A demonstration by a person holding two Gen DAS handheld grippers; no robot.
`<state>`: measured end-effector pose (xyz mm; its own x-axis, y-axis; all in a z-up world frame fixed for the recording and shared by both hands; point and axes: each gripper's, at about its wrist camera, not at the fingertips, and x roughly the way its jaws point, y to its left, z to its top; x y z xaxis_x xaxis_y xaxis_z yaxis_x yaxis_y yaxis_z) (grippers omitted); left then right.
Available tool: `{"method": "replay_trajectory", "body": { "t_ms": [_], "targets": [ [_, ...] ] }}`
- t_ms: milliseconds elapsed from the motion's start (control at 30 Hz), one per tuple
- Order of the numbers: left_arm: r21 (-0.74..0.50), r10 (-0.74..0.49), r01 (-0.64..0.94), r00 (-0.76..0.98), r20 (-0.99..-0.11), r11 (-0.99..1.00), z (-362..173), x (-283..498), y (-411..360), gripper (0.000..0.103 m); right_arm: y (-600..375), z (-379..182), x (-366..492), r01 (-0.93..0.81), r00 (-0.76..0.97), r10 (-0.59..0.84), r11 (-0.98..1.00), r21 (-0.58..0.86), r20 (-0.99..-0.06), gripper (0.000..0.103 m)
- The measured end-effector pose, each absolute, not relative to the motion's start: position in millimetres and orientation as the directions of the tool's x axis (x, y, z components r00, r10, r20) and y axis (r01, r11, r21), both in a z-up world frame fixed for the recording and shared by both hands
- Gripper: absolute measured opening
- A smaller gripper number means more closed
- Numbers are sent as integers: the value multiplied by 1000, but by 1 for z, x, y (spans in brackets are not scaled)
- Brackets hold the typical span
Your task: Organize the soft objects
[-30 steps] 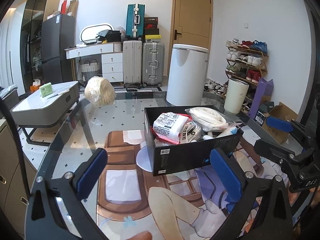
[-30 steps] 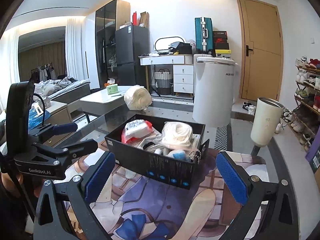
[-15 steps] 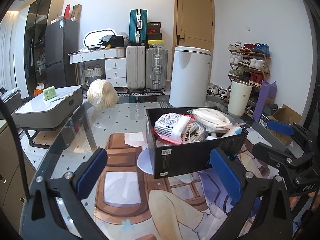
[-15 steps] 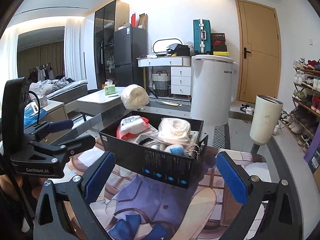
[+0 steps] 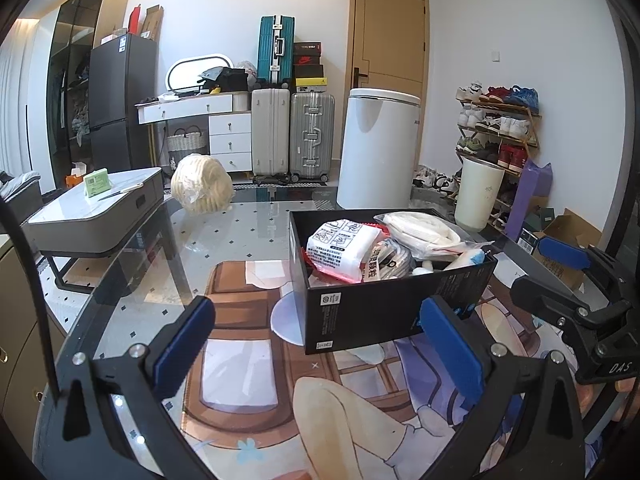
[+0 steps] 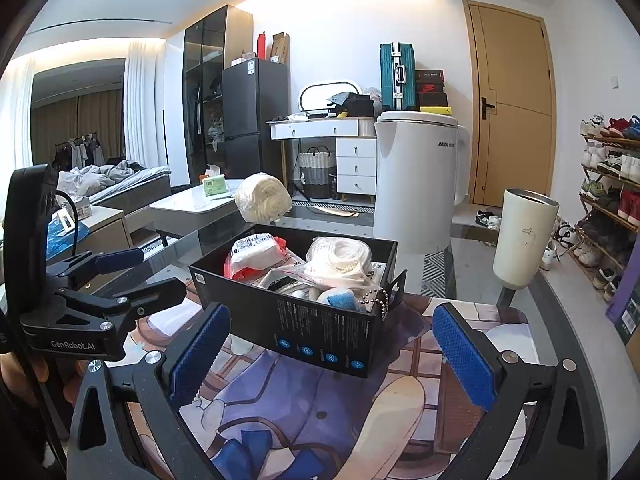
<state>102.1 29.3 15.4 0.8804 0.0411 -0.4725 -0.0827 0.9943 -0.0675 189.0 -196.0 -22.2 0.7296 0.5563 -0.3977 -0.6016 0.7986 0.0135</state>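
— Box (image 5: 394,304) of soft things first: where does it sit against the jaws?

— Ahead of both pairs. From the left gripper (image 5: 316,344) it stands forward and toward the right finger, whose blue pad overlaps its near corner in the view; whether they touch I cannot tell. From the right gripper (image 6: 332,344) it lies forward and toward the left finger.

— And the jaws?

— Both pairs stand wide apart, with nothing between them.

— Start at the far left. What could go wrong there?

— The cream bundle (image 5: 202,190) sits alone on the glass table (image 5: 132,280), well ahead of the left jaws and out beyond the left finger. It looks round and loose. A pinch off its middle would likely skid it toward the table's far edge.

— Next along?

— The white packet with red trim (image 5: 344,250) lies at the left end of the box, leaning on its neighbours. I judge that lifting it could drag the clear bag (image 6: 296,274) along.

— Then the middle?

— The white coil (image 6: 340,258) rides high above the rim. A finger brushing past might tip it out.

— And the right end?

— A bead chain (image 6: 378,298) hangs over the corner nearest the right jaws. It could snag a pad and pull the box across the printed mat (image 6: 288,400).

— Anything between the grippers themselves?

— They are close beside each other; reaching into the box together risks a knock.
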Motion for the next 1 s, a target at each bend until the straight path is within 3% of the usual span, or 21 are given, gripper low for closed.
{"method": "replay_trajectory", "body": {
  "t_ms": [1000],
  "targets": [
    [-55, 50, -85, 883, -466, 995, 15, 101, 26, 103, -201, -25, 183, -580, 766, 545, 815, -1, -342, 103]
  ]
}}
